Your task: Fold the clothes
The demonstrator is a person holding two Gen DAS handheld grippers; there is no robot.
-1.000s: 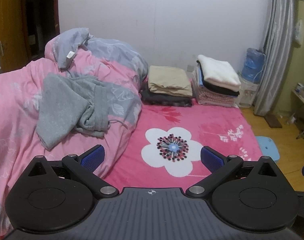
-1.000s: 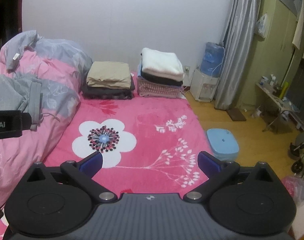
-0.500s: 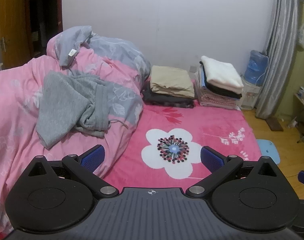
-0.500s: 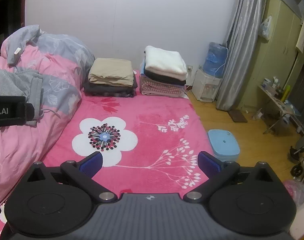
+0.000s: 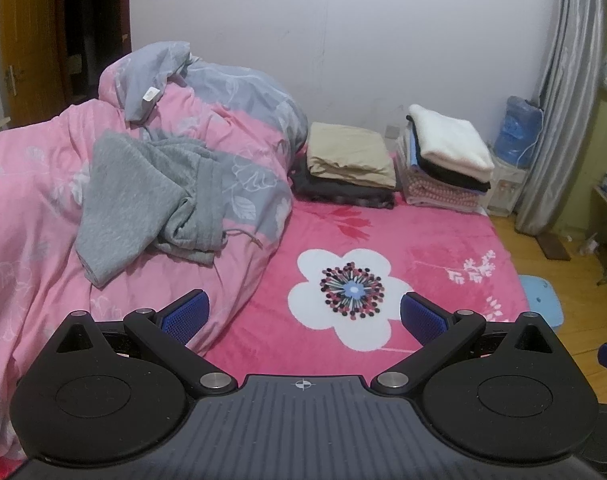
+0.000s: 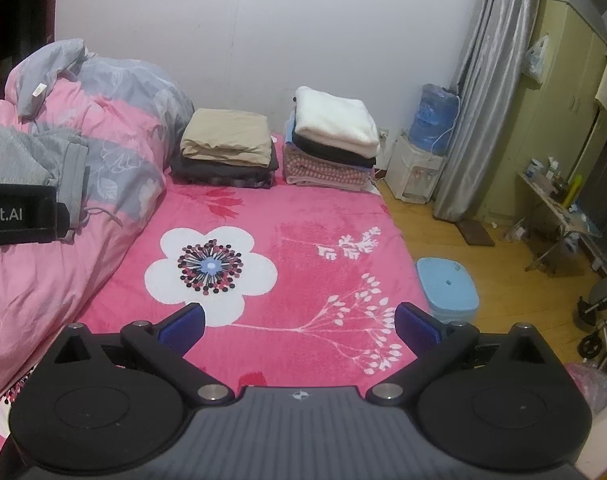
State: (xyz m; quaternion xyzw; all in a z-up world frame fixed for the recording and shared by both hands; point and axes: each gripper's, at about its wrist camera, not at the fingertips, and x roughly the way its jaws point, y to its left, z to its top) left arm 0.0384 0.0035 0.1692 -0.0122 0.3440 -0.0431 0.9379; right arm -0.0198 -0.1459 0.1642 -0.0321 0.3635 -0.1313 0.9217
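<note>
- Two grippers hung above the near edge of the bed, both with nothing between their blue pads.
- Left gripper (image 5: 303, 314): its jaws stood wide apart over the pink flowered blanket (image 5: 403, 240), empty.
- Right gripper (image 6: 299, 324): jaws likewise spread wide and empty, over the blanket's white branch print.
- From the left wrist view, a crumpled grey garment (image 5: 151, 196) lay at about ten o'clock, draped on the heaped pink-and-grey duvet (image 5: 231, 128), well apart from both grippers. A drawstring trailed from its lower edge onto the duvet.
- At twelve o'clock, against the far wall, sat a folded stack with a beige piece on top of dark ones (image 5: 349, 168).
- Just beside it, at one o'clock, stood a taller stack (image 5: 447, 156): a white piece on top, black beneath, a pink patterned one at the bottom.
- A big white flower print (image 5: 351, 292) lay on the blanket between the left gripper's fingers and the stacks.
- From the right wrist view, a light blue stool (image 6: 447, 286) stood on the wooden floor at two o'clock, just beside the bed.
- A water dispenser (image 6: 417, 156) stood at one o'clock by the grey curtain (image 6: 479, 92).
</note>
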